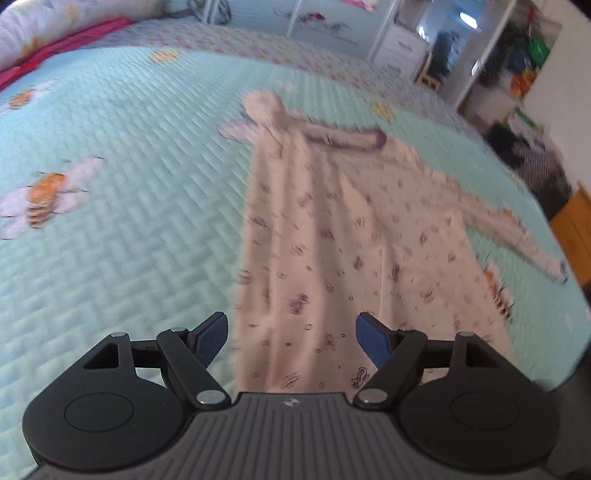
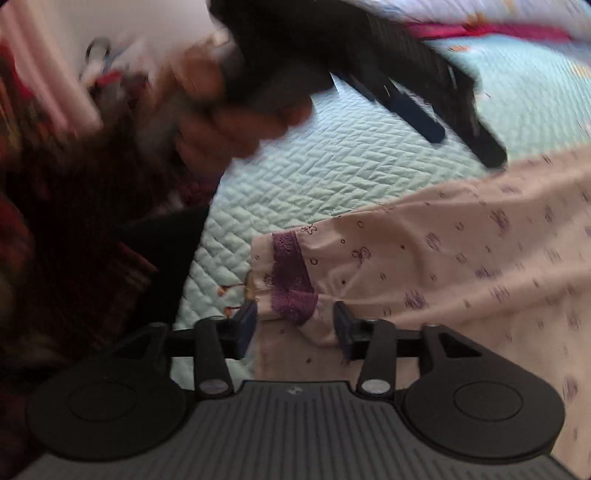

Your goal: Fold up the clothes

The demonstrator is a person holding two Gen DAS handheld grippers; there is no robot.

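A pale aqua quilted bedspread [image 1: 122,177] printed with bees and flowers covers the bed; a magenta cloth [image 1: 55,51] lies by a floral pillow [image 1: 40,26], beyond stand white drawers [image 1: 400,48] and cluttered open shelves [image 1: 517,62]

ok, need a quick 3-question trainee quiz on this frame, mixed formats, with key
1. True or false: the right gripper is clamped shut on the purple lace cuff.
2. Multiple choice: the pale printed garment lies on A) a wooden floor, B) a light blue quilted bedspread, C) a black table.
3. Fill in: seen from the left wrist, the left gripper has its jaws ____ over the garment's near edge.

Key
1. False. The jaws stand apart on either side of the cuff; the pads do not press on it.
2. B
3. open; no cloth is pinched between them.
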